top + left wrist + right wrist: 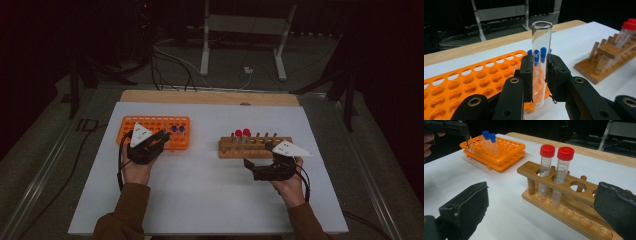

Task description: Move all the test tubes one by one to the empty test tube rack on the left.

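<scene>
Your left gripper [540,75] holds a glass tube [541,57] by its middle. It is slippery and can break, so squeeze softly. Your right gripper [541,212] is wide open.

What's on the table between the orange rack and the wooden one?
Nothing: in the high view, bare white table separates the orange rack from the wooden rack.

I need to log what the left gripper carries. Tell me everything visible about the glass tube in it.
The glass tube is clear, uncapped and looks empty, with an open rolled rim on top and a rounded bottom. Faint printed marks show on its wall. It stands upright, clamped at mid-height between the two black jaws of the left gripper, its bottom hanging below them by the edge of the orange rack, in front of two blue-capped tubes.
</scene>
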### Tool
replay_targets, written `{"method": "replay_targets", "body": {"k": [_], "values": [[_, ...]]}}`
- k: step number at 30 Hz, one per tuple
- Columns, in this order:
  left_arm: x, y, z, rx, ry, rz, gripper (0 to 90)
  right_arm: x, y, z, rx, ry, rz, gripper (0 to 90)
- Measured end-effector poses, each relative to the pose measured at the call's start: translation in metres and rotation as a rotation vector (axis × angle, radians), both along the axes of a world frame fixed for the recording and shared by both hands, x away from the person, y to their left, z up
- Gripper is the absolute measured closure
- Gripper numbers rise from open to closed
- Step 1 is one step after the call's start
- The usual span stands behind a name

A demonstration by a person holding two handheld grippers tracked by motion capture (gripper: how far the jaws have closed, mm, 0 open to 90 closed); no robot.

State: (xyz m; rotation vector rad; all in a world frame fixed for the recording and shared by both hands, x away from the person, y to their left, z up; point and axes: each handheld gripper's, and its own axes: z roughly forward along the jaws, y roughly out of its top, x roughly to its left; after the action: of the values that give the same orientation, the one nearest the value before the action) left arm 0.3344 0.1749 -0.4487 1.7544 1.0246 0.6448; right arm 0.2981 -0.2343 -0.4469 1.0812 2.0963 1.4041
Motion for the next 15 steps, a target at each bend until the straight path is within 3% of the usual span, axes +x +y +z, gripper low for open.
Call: {"method": "replay_targets", "body": {"k": [15], "values": [[0.019,0.012,-0.011,0.010,0.008,0.101,75.6,0.000,0.000,0.000,0.003,0.002,0.002,0.0]]}}
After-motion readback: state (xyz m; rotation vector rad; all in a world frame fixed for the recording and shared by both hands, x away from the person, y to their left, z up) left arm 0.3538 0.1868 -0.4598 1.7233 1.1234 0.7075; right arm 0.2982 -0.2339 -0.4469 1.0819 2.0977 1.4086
